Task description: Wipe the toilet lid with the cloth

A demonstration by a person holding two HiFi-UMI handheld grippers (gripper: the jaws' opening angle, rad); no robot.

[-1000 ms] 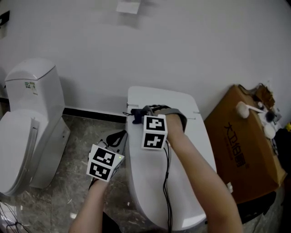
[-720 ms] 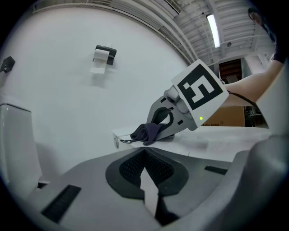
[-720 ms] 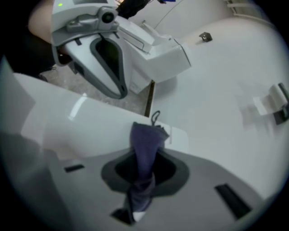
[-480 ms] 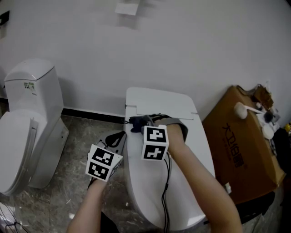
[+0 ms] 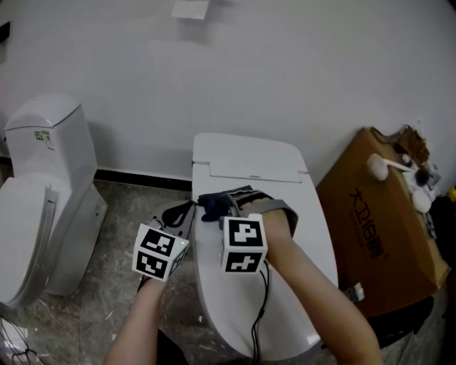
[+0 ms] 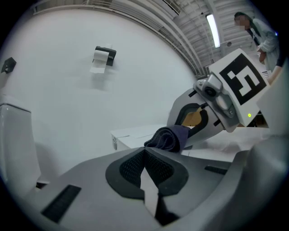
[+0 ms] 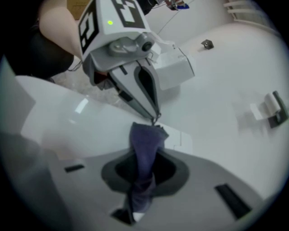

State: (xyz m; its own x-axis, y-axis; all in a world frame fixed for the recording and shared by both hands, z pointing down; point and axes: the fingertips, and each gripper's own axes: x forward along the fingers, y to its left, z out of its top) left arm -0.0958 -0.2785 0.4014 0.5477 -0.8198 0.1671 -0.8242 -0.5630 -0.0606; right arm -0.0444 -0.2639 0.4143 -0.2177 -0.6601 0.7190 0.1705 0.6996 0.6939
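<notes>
The white toilet lid [image 5: 285,235] lies closed in the middle of the head view. My right gripper [image 5: 226,204] is over its back left part, shut on a dark blue cloth [image 5: 214,205] that is bunched against the lid. In the right gripper view the cloth [image 7: 143,153] runs out from between the jaws onto the lid [image 7: 86,126]. My left gripper [image 5: 179,214] hangs beside the lid's left edge, shut and holding nothing. From the left gripper view the cloth [image 6: 167,137] shows just ahead, on the lid [image 6: 135,135].
A second white toilet [image 5: 43,185] stands at the left. At the right a brown cardboard box [image 5: 374,228] leans, with small items on top. A paper holder [image 5: 189,9] hangs on the white wall. The floor [image 5: 135,207] is marbled tile.
My right gripper has drawn the cloth along the lid from near the hinge toward me. The left gripper has barely shifted.
</notes>
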